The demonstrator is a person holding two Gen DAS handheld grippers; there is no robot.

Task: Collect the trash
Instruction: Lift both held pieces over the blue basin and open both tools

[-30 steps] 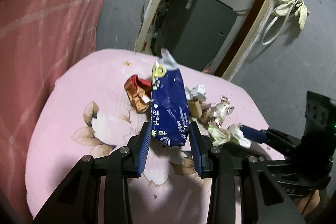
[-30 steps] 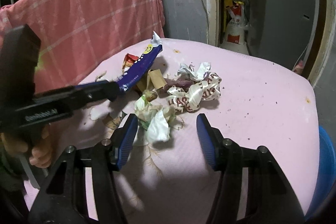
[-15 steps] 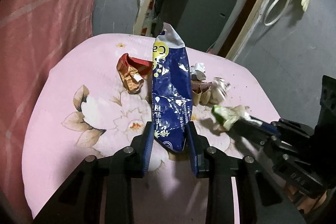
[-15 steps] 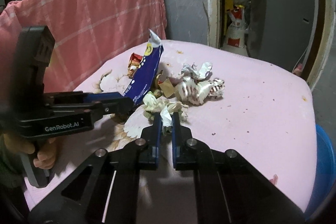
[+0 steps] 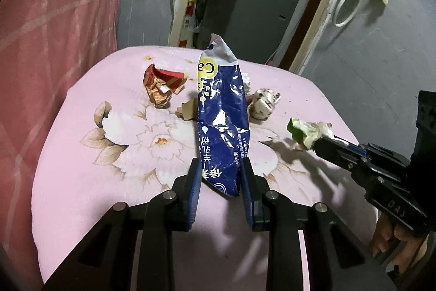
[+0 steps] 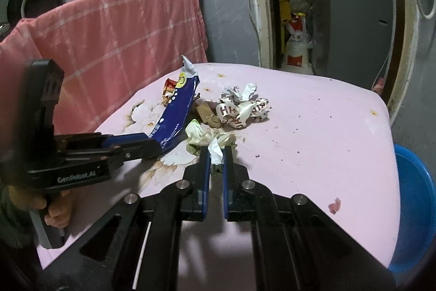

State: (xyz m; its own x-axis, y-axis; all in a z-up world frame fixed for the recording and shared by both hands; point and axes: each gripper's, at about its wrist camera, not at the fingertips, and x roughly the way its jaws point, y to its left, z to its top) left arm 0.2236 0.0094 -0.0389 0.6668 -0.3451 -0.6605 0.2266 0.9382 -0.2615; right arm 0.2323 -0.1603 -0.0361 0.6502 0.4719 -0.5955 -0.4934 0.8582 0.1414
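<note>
Left wrist view shows the left gripper (image 5: 220,179) clamped on the blue wrapper (image 5: 222,122) above the bench (image 5: 81,154), the right gripper (image 6: 216,154) pinching crumpled tissue (image 6: 207,138): lift both clear steadily, grips firm.

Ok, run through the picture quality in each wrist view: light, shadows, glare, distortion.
Left wrist view: fisheye bends the door frame, black vignette in the corners; hard overhead light throws dark shadows onto the pink cloth; glare patches on the blue wrapper; focus sharp.
Right wrist view: same curved edges and dark corners; dim background, trash pile evenly lit, no motion blur.
</note>
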